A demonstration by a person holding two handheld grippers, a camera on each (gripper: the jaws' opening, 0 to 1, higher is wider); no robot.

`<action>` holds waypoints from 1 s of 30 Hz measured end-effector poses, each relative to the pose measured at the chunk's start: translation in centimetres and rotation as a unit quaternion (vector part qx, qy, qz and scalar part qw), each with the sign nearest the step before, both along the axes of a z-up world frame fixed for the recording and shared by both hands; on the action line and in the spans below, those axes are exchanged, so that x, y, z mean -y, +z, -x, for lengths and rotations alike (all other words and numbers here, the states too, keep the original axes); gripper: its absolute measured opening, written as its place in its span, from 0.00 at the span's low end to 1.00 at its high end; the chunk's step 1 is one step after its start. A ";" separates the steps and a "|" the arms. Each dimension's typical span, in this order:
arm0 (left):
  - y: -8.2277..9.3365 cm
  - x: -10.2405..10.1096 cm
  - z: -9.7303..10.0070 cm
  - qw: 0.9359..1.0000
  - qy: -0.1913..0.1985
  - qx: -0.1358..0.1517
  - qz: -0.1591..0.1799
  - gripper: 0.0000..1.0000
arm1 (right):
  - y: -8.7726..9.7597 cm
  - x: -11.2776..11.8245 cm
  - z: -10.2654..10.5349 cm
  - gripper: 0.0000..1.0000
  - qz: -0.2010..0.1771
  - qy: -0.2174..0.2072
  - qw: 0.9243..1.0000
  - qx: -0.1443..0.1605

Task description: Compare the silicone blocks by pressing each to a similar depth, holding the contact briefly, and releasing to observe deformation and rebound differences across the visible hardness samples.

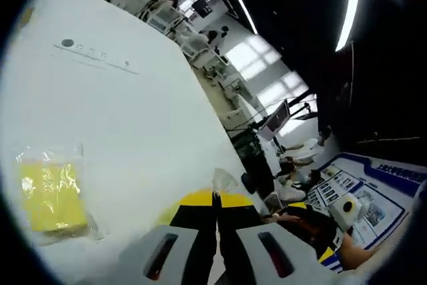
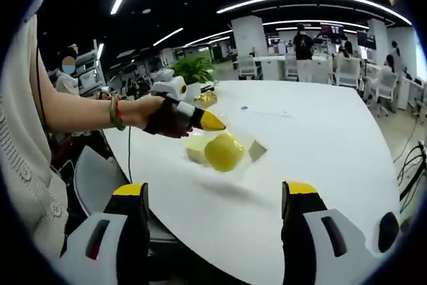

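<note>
In the right gripper view, a hand holds my left gripper point(image 2: 212, 122), its yellow tips shut on the top of a clear plastic bag point(image 2: 248, 153). The bag hangs just above the white table point(image 2: 320, 131) and casts a shadow on it. Inside are a round yellow silicone block point(image 2: 224, 152) and a paler block point(image 2: 197, 149). My right gripper point(image 2: 217, 195) is open, near the table's front edge, short of the bag. In the left gripper view, my left gripper point(image 1: 215, 198) pinches a scrap of clear plastic point(image 1: 223, 179). Another yellow block in a bag point(image 1: 50, 195) lies on the table point(image 1: 133, 111).
A small yellowish packet point(image 2: 205, 99) lies at the table's far side by a potted plant point(image 2: 193, 68). A grey chair point(image 2: 100, 178) stands at the table's near left edge. Printed marks point(image 1: 93, 51) are on the tabletop. People and desks fill the background.
</note>
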State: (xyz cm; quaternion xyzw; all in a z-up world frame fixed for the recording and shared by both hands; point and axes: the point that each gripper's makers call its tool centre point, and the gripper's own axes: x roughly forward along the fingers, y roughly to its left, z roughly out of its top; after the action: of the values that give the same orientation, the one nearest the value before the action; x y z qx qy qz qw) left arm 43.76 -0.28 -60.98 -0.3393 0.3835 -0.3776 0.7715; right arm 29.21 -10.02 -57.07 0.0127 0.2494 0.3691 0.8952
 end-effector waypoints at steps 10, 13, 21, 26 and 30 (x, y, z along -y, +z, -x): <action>-3.1 1.8 -4.1 0.997 0.053 -0.049 0.019 0.00 | -1.5 2.7 -0.7 0.74 -0.009 -0.024 0.999 -0.021; -3.9 1.7 -5.3 0.997 0.065 -0.042 0.006 0.00 | -2.4 2.7 -0.8 0.74 -0.004 -0.024 0.999 -0.031; -7.5 0.3 -7.3 0.994 0.074 -0.049 -0.062 0.00 | -3.3 2.7 -0.6 0.73 -0.014 -0.031 0.998 -0.046; -8.7 0.1 -8.0 0.993 0.067 -0.050 -0.085 0.00 | -4.0 3.1 -0.6 0.73 -0.015 -0.036 0.998 -0.056; -9.8 0.0 -8.5 0.991 0.057 -0.043 -0.114 0.00 | -4.2 3.3 -0.7 0.72 -0.017 -0.040 0.997 -0.061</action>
State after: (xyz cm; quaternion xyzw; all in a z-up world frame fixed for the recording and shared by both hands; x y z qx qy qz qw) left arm 52.25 -0.29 -70.76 -0.2864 0.4367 -0.2722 0.8082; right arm 29.88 -13.31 -61.27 0.0604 0.2966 0.3361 0.8918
